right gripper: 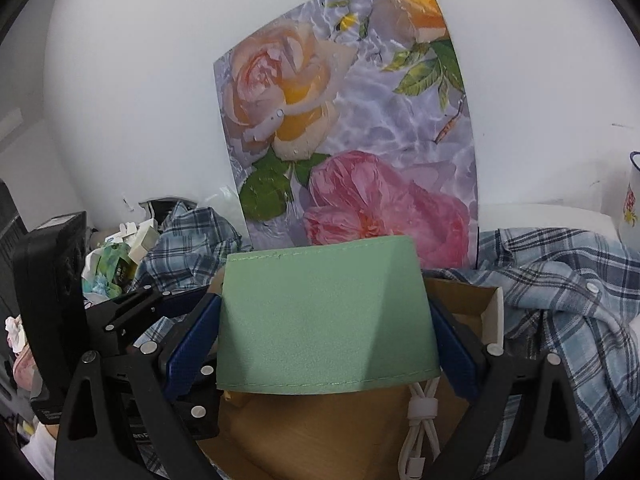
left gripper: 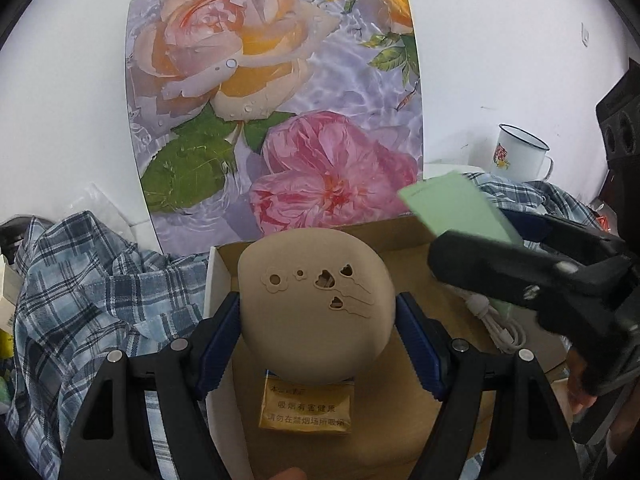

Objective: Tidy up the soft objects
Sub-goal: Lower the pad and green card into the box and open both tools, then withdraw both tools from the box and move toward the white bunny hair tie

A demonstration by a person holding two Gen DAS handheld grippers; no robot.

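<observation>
A: Nearest the left cam: left gripper [left gripper: 318, 320], blue pads [left gripper: 219, 344] pressed on both sides of a beige rounded pad [left gripper: 316, 308]. Soft-looking, w/ small flower and heart cut-outs on top. Jaws set fairly wide bc the thing is wide.

B: Where's it sitting?

A: Held above the open cardboard box [left gripper: 218, 280], not touching the floor of it as far as I can tell. Under it, inside the box, a yellow packet [left gripper: 306, 412] w/ Chinese print.

B: Right side?

A: Right gripper [right gripper: 326, 336] clamps a green fabric piece [right gripper: 326, 320], stitched along top and bottom edges, bent w/ a crease down the right part. Pads [right gripper: 192, 344] touch both its side edges. From the left cam the same green piece [left gripper: 460, 208] pokes up over the box's right part, right gripper body [left gripper: 532, 280] dark below it.

B: Anything else in the box?

A: White coiled cable [right gripper: 420, 432], tied w/ a strap, lying on the box floor just under the green piece; also seen in left view [left gripper: 504, 328].

B: Surroundings?

A: Blue-white plaid shirt [left gripper: 80, 288] bunched round the box on both sides. Rose-print board [left gripper: 276, 96] upright behind the box, against a white wall. Enamel mug [left gripper: 520, 152] w/ flower print at far right, apart from the box. Crumpled packaging [right gripper: 112, 264] at left in the right cam view.
</observation>
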